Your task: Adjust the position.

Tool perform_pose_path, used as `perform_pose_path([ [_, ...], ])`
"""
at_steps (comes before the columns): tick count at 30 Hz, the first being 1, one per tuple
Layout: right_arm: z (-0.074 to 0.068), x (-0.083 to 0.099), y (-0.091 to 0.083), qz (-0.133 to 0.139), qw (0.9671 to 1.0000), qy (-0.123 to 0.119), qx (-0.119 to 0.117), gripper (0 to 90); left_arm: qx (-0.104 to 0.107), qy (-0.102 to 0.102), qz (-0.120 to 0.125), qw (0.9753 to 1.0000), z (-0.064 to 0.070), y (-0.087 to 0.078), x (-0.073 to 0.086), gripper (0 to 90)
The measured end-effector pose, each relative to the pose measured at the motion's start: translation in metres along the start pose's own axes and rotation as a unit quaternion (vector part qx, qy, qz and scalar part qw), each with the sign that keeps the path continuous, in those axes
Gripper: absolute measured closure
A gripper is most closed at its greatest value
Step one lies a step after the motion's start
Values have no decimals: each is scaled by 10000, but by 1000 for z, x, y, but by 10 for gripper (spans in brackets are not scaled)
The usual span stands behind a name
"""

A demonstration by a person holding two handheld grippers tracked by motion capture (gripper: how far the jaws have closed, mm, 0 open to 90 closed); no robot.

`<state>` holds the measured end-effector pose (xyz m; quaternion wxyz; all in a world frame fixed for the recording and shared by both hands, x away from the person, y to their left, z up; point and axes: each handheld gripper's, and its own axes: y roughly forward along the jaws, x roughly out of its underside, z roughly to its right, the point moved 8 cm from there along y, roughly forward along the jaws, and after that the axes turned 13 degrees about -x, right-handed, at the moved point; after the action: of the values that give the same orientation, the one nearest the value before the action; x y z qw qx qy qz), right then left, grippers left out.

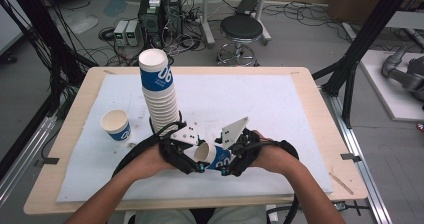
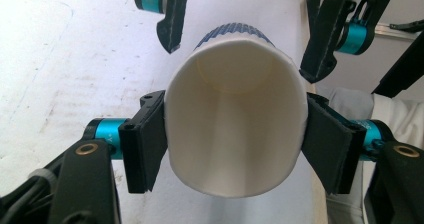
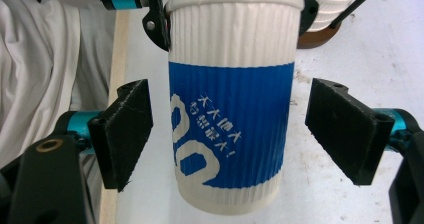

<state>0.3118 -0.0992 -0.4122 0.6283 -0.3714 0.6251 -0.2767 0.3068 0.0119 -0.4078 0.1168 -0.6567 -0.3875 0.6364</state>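
Note:
A ribbed white-and-blue paper cup (image 1: 214, 156) lies on its side in the air between my two grippers, low over the front of the white mat (image 1: 260, 104). In the left gripper view its open mouth (image 2: 235, 129) faces the camera, and my left gripper (image 2: 235, 144) is shut on its rim, one pad pressed to each side. In the right gripper view the cup's blue band (image 3: 230, 119) sits between the jaws of my right gripper (image 3: 232, 129), which is open with a gap on each side. In the high view the left gripper (image 1: 200, 160) and right gripper (image 1: 226, 165) face each other.
A tall leaning stack of the same cups (image 1: 160, 94) stands just behind my left hand. A single upright cup (image 1: 116, 125) sits at the mat's left. The wooden table edge (image 1: 320, 109) frames the mat. A stool (image 1: 241, 29) and electronics are on the floor beyond.

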Motion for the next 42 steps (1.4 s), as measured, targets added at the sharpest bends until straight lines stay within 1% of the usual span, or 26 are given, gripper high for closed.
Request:
perform_pose_path([
  [2, 1, 0, 4, -91, 10000, -20, 28, 195, -8, -20, -22, 10000, 0, 0, -1, 319],
  [3, 1, 0, 4, -91, 10000, -20, 28, 195, -8, -20, -22, 10000, 0, 0, -1, 319],
  [5, 1, 0, 6, -135, 9999, 3, 26, 198, -2, 14, -42, 10000, 1, 1, -1, 319],
  [6, 0, 0, 8, -208, 9998, 42, -5, 203, 10, 6, -67, 10000, 2, 2, -1, 319],
  [9, 0, 1, 10, -296, 9995, 56, -66, 256, 19, 8, -119, 9999, 2, 2, 0, 319],
  [10, 0, 1, 11, -307, 9995, 76, -66, 258, 19, 38, -140, 9999, 2, 3, -1, 319],
  [12, 1, 1, 11, -329, 9994, 56, -62, 261, 28, 29, -148, 9999, 3, 3, -1, 319],
  [13, 1, 1, 12, -339, 9994, 96, -61, 268, 33, 43, -177, 9998, 4, 4, -1, 321],
  [14, 1, 1, 12, -331, 9994, 95, -84, 282, 24, 63, -199, 9998, 4, 4, -1, 323],
  [15, 1, 1, 12, -347, 9993, 92, -103, 299, 24, 35, -205, 9998, 4, 4, -2, 323],
  [16, 1, 1, 13, -353, 9993, 82, -129, 316, 29, 68, -203, 9998, 4, 5, -2, 323],
  [18, 1, 1, 14, -384, 9991, 101, -150, 319, 29, 41, -214, 9998, 5, 5, -3, 325],
  [22, 0, 2, 15, -424, 9989, 115, -157, 328, 32, 76, -255, 9996, 6, 7, -2, 323],
  [25, 0, 3, 16, -391, 9990, 163, -156, 320, 30, 26, -138, 9999, 6, 7, -2, 291],
  [26, -1, 3, 15, -353, 9990, 201, -165, 318, 30, 26, -138, 9999, 6, 7, -2, 279],
  [27, 0, 4, 14, -305, 9992, 195, -149, 317, -12, -51, 27, 10000, 4, 6, -3, 268],
  [29, 1, 6, 12, -239, 9994, 231, -119, 317, -88, -169, 220, 9996, 1, 4, -4, 202],
  [31, 2, 9, 10, -58, 9994, 304, -147, 317, -149, -262, 441, 9986, -2, 0, -4, 194],
  [32, 3, 11, 8, 27, 9993, 334, -162, 317, -149, -262, 441, 9986, -2, 0, -4, 194],
  [33, 3, 13, 6, 130, 9990, 384, -168, 317, -242, -397, 683, 9966, -5, -4, -3, 194],
  [34, 4, 15, 4, 213, 9988, 425, -153, 317, -261, -511, 858, 9947, -7, -7, -3, 194],
  [35, 4, 17, 2, 305, 9983, 466, -147, 317, -294, -623, 1040, 9922, -8, -9, -3, 193],
  [38, 6, 24, -3, 584, 9965, 583, -116, 317, -356, -831, 1494, 9846, -12, -16, -1, 194],
  [39, 6, 24, -3, 584, 9965, 583, -116, 317, -356, -831, 1494, 9846, -12, -16, -1, 194],
  [40, 7, 27, -5, 752, 9951, 631, -95, 314, -399, -909, 1740, 9797, -14, -20, 1, 193],
  [42, 8, 31, -9, 950, 9931, 688, 5, 314, -393, -937, 1980, 9749, -14, -24, 3, 194],
])
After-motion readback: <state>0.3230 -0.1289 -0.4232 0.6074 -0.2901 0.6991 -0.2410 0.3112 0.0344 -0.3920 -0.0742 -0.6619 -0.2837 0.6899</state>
